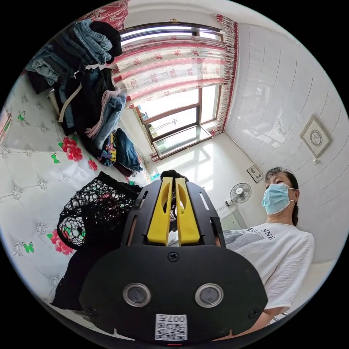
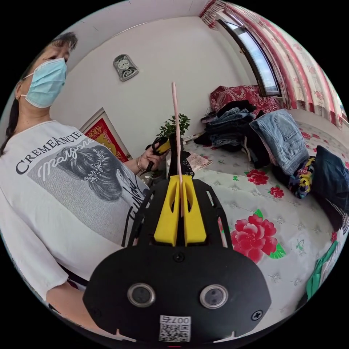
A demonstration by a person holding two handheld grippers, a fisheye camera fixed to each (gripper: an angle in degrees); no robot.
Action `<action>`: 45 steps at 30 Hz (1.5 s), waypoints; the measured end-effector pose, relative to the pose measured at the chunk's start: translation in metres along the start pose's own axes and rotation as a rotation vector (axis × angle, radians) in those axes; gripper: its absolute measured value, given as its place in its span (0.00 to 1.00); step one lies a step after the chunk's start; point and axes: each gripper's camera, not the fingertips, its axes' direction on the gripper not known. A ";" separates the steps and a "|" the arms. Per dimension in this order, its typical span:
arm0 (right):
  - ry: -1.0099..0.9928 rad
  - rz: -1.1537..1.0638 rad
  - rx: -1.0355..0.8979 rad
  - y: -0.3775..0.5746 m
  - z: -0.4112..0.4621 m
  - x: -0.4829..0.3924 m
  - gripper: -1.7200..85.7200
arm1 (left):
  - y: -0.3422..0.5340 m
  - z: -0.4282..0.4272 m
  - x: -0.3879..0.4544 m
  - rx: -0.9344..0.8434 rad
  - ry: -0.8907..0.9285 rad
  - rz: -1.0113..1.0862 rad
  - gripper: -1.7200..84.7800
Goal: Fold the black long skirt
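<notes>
While both tongs are clamped, the step in hand looks like lifting and spreading the garment before a fold, so the grip comes first. Nearest in the left gripper view, the left tongs (image 1: 173, 191) have their yellow jaws drawn almost together with dark cloth bunched at the tips; I judge them clenched on the black long skirt (image 1: 91, 221), whose lacy mesh hangs beside the jaws and drapes down onto the bed (image 1: 32, 174). In the right gripper view, the right tongs (image 2: 179, 189) are pinched on a thin pink strip (image 2: 175, 123) that runs straight up between the jaws; whether it is the skirt's waist edge seen end-on or a separate band I cannot tell. Beyond it, the person's hand (image 2: 151, 158) holds the other gripper with black cloth hanging from it. To do this well, keep both grips firm, raise the two held points level and draw them apart until the cloth hangs flat, since open lace is likely to snag and stretch. Lay it on the bare flowered part of the bed, well apart from the pile of jeans and dark clothes (image 2: 254, 134) farther back, so nothing catches. Farthest off stand the window (image 1: 174, 120) and its red-patterned curtain (image 1: 171, 69).
</notes>
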 end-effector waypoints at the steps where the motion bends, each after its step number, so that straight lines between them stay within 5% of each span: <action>1: 0.046 0.000 0.003 -0.001 0.004 -0.003 0.02 | 0.000 0.005 0.003 -0.022 -0.003 0.014 0.01; 14: 0.060 -0.031 -0.127 -0.034 0.094 -0.013 0.07 | 0.004 0.039 -0.002 -0.083 -0.048 0.037 0.01; 27: 0.080 -0.147 -0.191 -0.031 0.063 -0.047 0.06 | 0.015 0.028 -0.041 0.031 0.055 -0.079 0.01; 34: 0.167 -0.095 -0.215 -0.036 0.063 -0.049 0.07 | 0.024 0.051 -0.030 -0.077 -0.108 0.105 0.03; 39: 0.235 -0.081 -0.272 -0.035 0.067 -0.047 0.07 | 0.038 0.057 0.003 -0.063 -0.329 0.322 0.14; 45: 0.200 -0.111 -0.317 -0.038 0.075 -0.050 0.07 | 0.040 0.115 -0.017 -0.316 -0.508 0.394 0.14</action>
